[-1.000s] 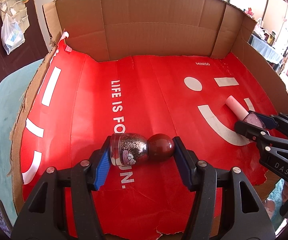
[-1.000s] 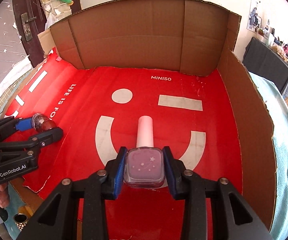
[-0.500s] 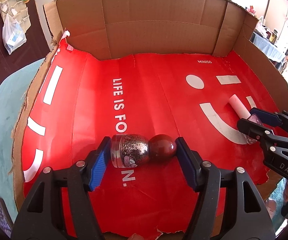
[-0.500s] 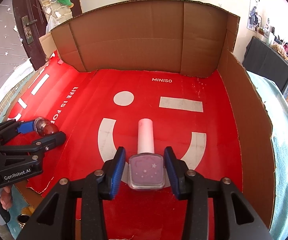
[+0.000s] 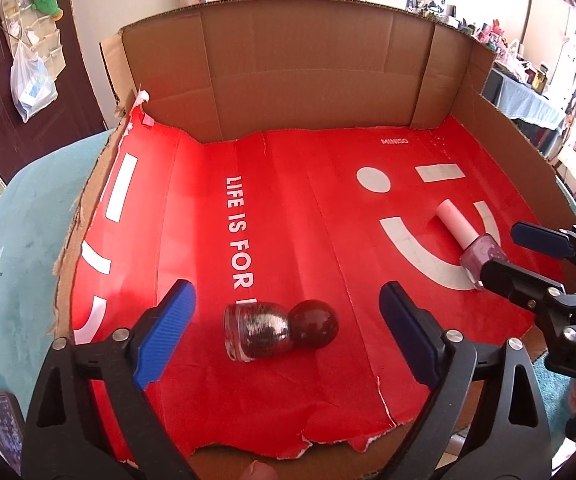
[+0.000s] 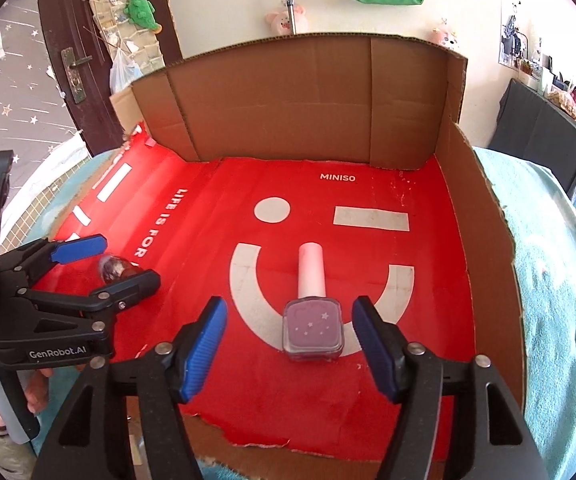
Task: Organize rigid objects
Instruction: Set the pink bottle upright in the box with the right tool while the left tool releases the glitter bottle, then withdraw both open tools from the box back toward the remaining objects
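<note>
Where red liner [image 5: 296, 208] covers cardboard: two grippers [image 5: 288, 320] [image 6: 288, 338] freshly released, two nail-polish bottles [image 5: 278, 330] [image 6: 313, 326] lying loose between jaws.

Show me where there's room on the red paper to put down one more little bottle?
Biggest bare patch: the red paper between the LIFE IS FOR lettering and the cardboard back wall. Crowded near the front: the glittery bottle lies between the open left gripper, the pink bottle between the open right gripper.

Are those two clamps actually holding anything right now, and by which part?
Nothing. Both just opened: left gripper straddles the glittery round-capped bottle, right gripper the pink polish bottle.
</note>
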Action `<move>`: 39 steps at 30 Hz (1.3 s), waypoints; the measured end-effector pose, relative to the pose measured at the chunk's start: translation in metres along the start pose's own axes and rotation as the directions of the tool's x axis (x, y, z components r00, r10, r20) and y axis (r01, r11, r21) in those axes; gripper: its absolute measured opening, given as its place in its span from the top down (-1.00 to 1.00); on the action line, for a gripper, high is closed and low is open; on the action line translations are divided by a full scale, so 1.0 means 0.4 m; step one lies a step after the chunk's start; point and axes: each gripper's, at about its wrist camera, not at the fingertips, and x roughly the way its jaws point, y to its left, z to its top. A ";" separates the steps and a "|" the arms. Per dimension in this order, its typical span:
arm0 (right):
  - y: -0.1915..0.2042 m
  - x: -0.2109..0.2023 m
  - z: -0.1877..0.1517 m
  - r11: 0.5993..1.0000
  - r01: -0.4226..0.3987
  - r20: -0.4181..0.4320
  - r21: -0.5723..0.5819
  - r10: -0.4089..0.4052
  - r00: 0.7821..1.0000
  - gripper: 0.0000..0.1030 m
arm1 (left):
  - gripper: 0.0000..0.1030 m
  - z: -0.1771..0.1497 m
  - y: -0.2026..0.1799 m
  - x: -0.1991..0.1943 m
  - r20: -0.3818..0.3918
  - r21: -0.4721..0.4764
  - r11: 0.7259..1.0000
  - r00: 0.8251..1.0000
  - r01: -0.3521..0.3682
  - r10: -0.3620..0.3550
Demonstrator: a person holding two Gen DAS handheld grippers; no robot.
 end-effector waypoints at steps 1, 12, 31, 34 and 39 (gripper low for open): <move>0.000 -0.009 -0.002 1.000 -0.007 0.007 0.003 0.007 1.000 -0.40 | -0.83 0.001 -0.002 -0.003 0.005 0.001 1.000 1.000 0.001 -0.001; 0.007 -0.118 -0.033 0.998 -0.060 0.110 0.003 0.059 0.992 -0.80 | -1.00 -0.024 -0.024 -0.062 0.073 0.016 1.000 0.997 0.016 -0.017; 0.042 -0.251 -0.116 0.993 -0.107 0.278 -0.043 0.115 0.954 -1.00 | -1.00 -0.099 -0.045 -0.216 0.220 -0.017 0.998 0.974 0.067 -0.062; 0.044 -0.269 -0.133 0.993 -0.110 0.298 -0.044 0.118 0.947 -1.00 | -1.00 -0.116 -0.051 -0.232 0.239 -0.022 0.998 0.970 0.059 -0.052; 0.059 -0.283 -0.165 0.994 -0.094 0.317 -0.051 0.106 0.943 -1.00 | -1.00 -0.143 -0.063 -0.258 0.260 -0.021 0.999 0.965 0.040 -0.033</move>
